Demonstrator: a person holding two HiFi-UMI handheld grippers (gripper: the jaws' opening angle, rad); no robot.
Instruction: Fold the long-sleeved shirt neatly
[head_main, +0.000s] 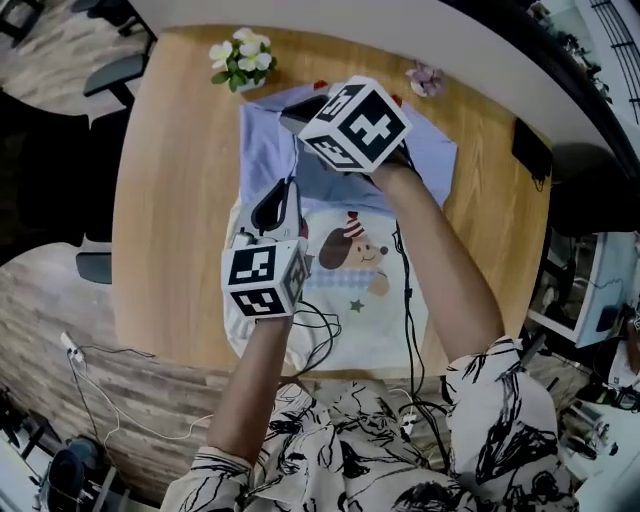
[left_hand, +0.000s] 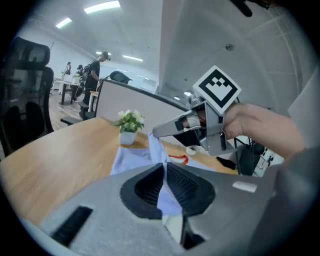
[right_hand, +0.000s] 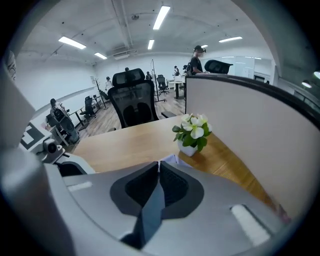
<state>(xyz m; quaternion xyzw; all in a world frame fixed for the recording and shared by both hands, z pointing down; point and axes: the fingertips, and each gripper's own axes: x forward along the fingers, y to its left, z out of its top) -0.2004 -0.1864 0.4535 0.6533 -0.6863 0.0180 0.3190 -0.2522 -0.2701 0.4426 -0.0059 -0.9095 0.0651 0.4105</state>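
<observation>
Both pinching: left gripper (left_hand: 164, 172) and right gripper (right_hand: 159, 175) each clamp shirt (head_main: 425, 150) cloth | judged best: keep the span taut, square edges over table (head_main: 170, 200), then release.

White-and-lilac long-sleeved shirt (head_main: 375, 320) laid lengthwise down middle of wooden desk (head_main: 170, 200), hem at near edge. White front panel facing up, printed with cartoon bear in striped hat, small star beneath. Pale lilac cloth at far end, spread wider than white body, red trim showing at far edge. Lilac layer raised off surface in soft ridge, one edge clamped in closed jaws of left gripper (left_hand: 164, 172), another pinched in closed jaws of right gripper (right_hand: 159, 167). White body flat, few wrinkles.
</observation>
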